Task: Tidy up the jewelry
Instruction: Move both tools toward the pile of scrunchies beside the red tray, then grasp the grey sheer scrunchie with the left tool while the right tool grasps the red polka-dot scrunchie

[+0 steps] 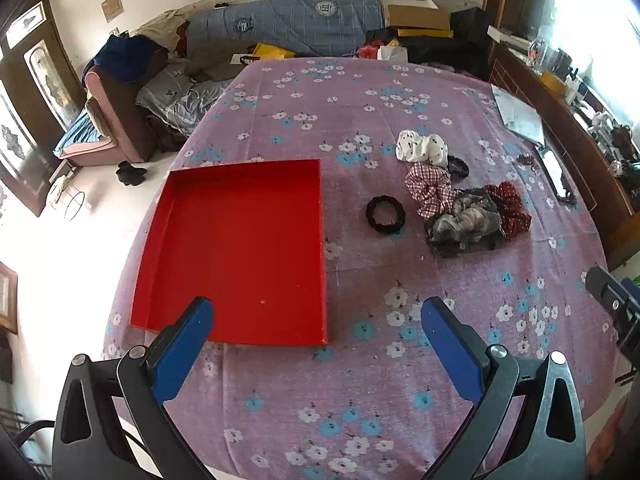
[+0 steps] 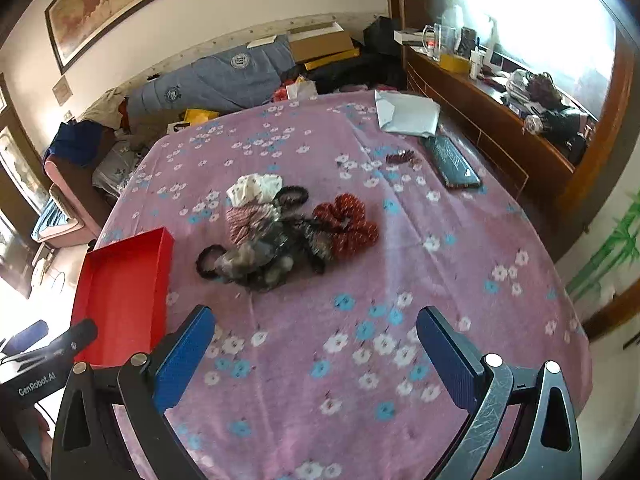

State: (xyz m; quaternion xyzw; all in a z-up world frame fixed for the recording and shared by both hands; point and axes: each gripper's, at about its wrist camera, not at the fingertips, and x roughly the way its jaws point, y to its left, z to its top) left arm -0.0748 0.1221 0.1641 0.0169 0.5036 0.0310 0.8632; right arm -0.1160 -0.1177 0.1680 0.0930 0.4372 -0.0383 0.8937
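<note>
An empty red tray point(image 1: 240, 248) lies on the purple flowered cloth, just beyond my open left gripper point(image 1: 316, 320). To its right sits a lone black hair tie point(image 1: 385, 215), then a pile of scrunchies: white dotted point(image 1: 420, 148), pink plaid point(image 1: 430, 188), grey point(image 1: 464, 222), dark red dotted point(image 1: 508, 206). In the right wrist view the same pile point(image 2: 280, 228) lies ahead of my open right gripper point(image 2: 316, 320), with the red scrunchie point(image 2: 348, 220) at its right and the red tray point(image 2: 120, 292) at the left. Both grippers hold nothing.
A phone point(image 2: 454, 162), a small dark red hair clip point(image 2: 402, 158) and a grey envelope point(image 2: 406, 114) lie at the cloth's far right. A wooden cabinet point(image 2: 500, 128) borders that side. A cluttered sofa point(image 1: 280, 36) stands beyond the table. The other gripper's body point(image 2: 48, 360) shows at the left.
</note>
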